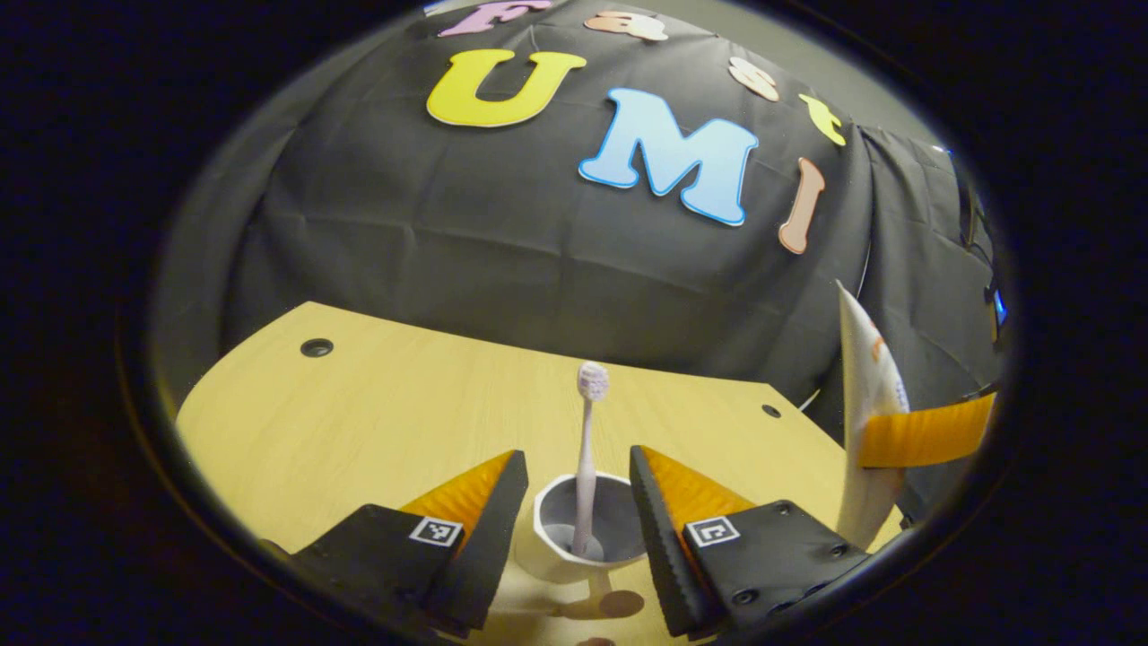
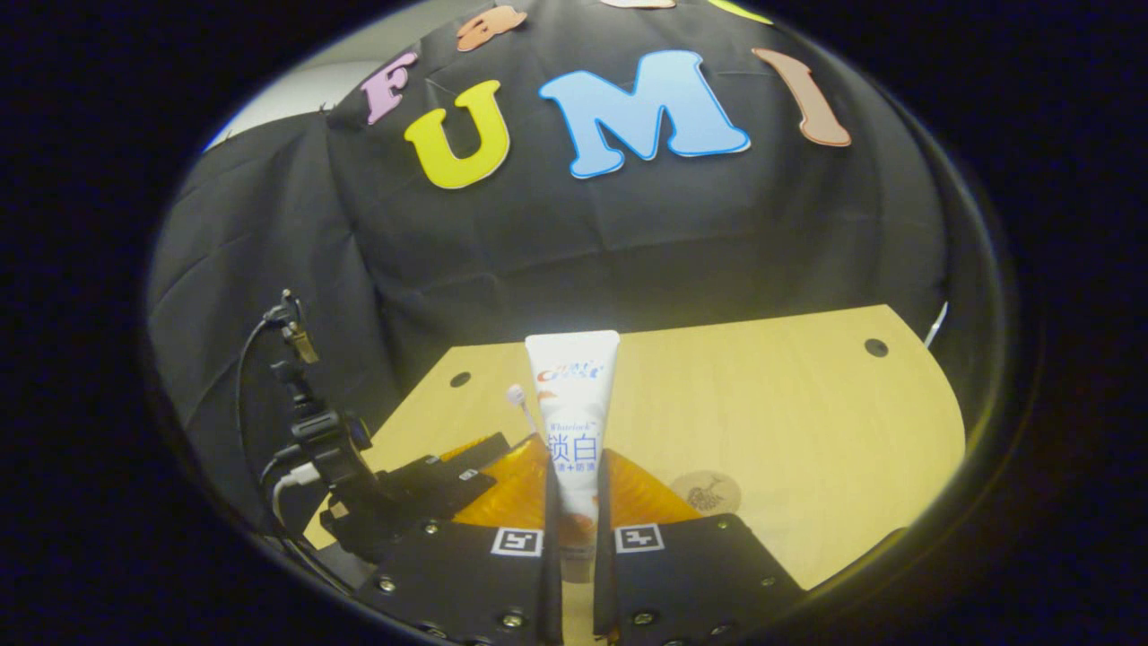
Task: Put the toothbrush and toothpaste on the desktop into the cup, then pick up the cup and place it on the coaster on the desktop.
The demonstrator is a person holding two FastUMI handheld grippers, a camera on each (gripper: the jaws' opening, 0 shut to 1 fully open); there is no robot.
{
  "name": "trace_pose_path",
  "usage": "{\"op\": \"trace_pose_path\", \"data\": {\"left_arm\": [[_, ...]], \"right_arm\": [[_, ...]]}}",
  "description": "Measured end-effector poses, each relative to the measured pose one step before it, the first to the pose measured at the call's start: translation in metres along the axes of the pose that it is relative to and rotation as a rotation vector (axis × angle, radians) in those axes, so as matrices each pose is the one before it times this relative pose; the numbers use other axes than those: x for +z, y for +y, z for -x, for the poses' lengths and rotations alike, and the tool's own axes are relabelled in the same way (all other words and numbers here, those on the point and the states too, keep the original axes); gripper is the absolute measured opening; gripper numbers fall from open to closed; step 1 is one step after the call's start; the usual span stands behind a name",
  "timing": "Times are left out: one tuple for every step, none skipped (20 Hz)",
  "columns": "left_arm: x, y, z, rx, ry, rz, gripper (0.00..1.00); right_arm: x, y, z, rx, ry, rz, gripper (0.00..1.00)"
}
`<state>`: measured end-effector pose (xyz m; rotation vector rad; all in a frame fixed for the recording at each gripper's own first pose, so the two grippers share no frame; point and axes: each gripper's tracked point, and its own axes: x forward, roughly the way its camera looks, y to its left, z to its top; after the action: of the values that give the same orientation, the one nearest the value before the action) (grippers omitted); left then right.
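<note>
A white cup (image 1: pixel 547 561) stands on the wooden desktop (image 1: pixel 377 404) between the fingers of my open left gripper (image 1: pixel 577 456). A pale toothbrush (image 1: pixel 585 449) stands upright in it, head up. My right gripper (image 2: pixel 574 462) is shut on a white toothpaste tube (image 2: pixel 572 395), held upright above the table. The same tube (image 1: pixel 865 377) shows at the right of the left gripper view, with one finger (image 1: pixel 924 435) across it. A round brown coaster (image 2: pixel 706 493) lies on the table just right of the right gripper. To its left are the left gripper (image 2: pixel 430 484) and the toothbrush head (image 2: pixel 517 395).
Small dark holes (image 1: pixel 316 347) (image 2: pixel 875 346) mark the desktop near its far corners. Cables and a black mount (image 2: pixel 305 422) sit on the left gripper's body. The black cloth wall runs behind the table's far edge.
</note>
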<state>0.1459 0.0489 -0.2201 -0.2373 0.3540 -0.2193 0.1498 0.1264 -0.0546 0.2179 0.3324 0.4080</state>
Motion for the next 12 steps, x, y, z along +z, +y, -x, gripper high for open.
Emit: {"op": "trace_pose_path", "data": {"left_arm": [[0.0032,0.00401,0.00778,0.01714,-0.00367,0.00375,0.76],[0.00042,-0.0011,0.00723,-0.00912,0.00143,0.00698,0.77],[0.00085,0.00212,0.00963,0.00982,0.00237,0.00274,0.8],[-0.0002,0.00071,0.00564,0.00284,0.00632,0.00055,0.83],[-0.00033,0.0031,0.00688,0.0106,0.00598,0.00466,0.87],[-0.00259,0.00412,0.00698,0.00503,0.00957,0.00594,0.87],[-0.00198,0.00355,0.00744,0.00586,0.01024,0.0071,0.9],[-0.00271,0.00435,0.00722,0.00642,0.00822,0.00589,0.87],[-0.0038,0.00413,0.00695,0.00581,0.00924,0.00301,0.9],[-0.00483,0.00389,0.00544,0.00711,0.01066,0.00439,0.9],[-0.00473,0.00355,0.00619,0.00082,0.01117,0.00492,0.9],[-0.00551,0.00232,0.00454,0.0027,0.01205,0.00492,0.9]], "right_arm": [[0.00336,0.00534,-0.00713,0.01379,-0.00799,0.00442,0.15],[0.00511,0.00406,-0.00868,0.01243,-0.01162,0.00669,0.15],[0.00415,0.00439,-0.00654,0.01004,-0.01281,0.00758,0.15],[0.00223,0.00336,-0.00811,0.01088,-0.01038,0.00953,0.14],[0.00373,0.00231,-0.00713,0.00611,-0.01132,0.00708,0.14],[0.00352,0.00276,-0.00776,0.0079,-0.0168,0.00553,0.14],[0.00357,0.00339,-0.00672,0.00815,-0.0146,0.00298,0.15],[0.00229,0.0013,-0.00783,0.00708,-0.00991,0.00011,0.15],[0.0018,0.00225,-0.00651,0.00639,-0.00524,-0.00104,0.15],[0.00003,0.00196,-0.00756,0.00057,-0.00595,0.00367,0.15],[-0.0012,0.00084,-0.00682,-0.00508,-0.0001,0.0118,0.15],[-0.00293,0.00216,-0.00751,-0.0029,0.00308,0.0117,0.14]]}}
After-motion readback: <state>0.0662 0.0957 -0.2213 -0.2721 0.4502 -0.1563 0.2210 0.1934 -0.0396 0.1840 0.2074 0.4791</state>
